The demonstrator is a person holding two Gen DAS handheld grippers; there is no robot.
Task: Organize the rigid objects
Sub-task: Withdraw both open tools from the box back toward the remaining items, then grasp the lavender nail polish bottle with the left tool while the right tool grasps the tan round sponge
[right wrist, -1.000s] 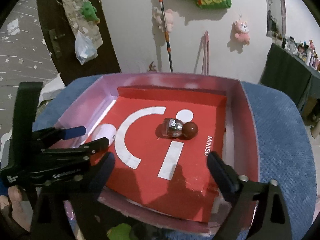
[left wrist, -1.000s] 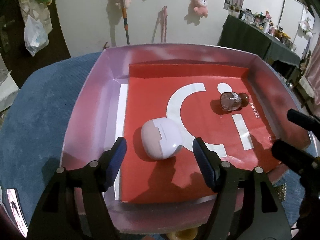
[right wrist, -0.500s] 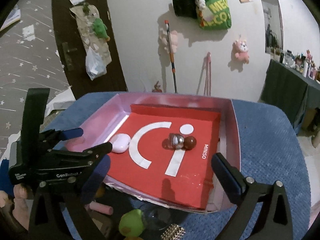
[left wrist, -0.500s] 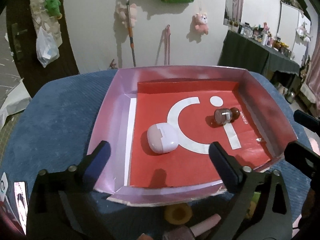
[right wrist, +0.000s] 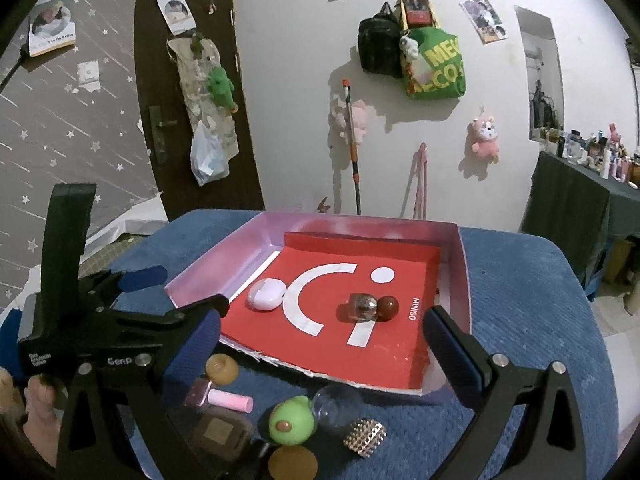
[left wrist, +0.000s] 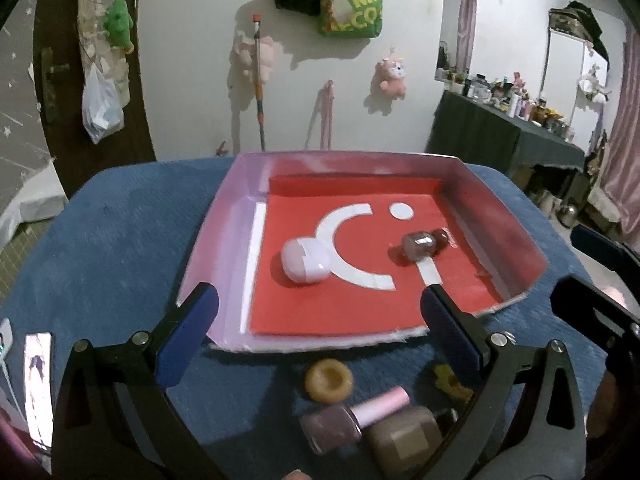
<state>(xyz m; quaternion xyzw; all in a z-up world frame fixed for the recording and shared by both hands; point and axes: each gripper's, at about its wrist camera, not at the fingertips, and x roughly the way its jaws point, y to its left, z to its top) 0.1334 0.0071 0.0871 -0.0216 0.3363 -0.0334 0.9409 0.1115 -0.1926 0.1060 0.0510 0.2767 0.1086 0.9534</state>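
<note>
Blue table (left wrist: pixel 120 240), tray (left wrist: pixel 224 240) far, loose items near; both fingers wide open, empty.
Next I'd drop my left fingers (left wrist: pixel 316 336) squarely over the nail polish (left wrist: pixel 352 416), gripping its body.

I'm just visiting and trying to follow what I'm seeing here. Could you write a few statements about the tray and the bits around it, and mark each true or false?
1. Two things lie in the tray: a white case and a small bottle with a dark red cap. True.
2. The left gripper is shut on the white case. False: its jaws stand open and empty, short of the case.
3. The pink-capped nail polish lies inside the tray. False: it lies on the blue cloth in front of it.
4. The right gripper holds nothing. True.
5. The green round toy lies outside the tray. True.
</note>
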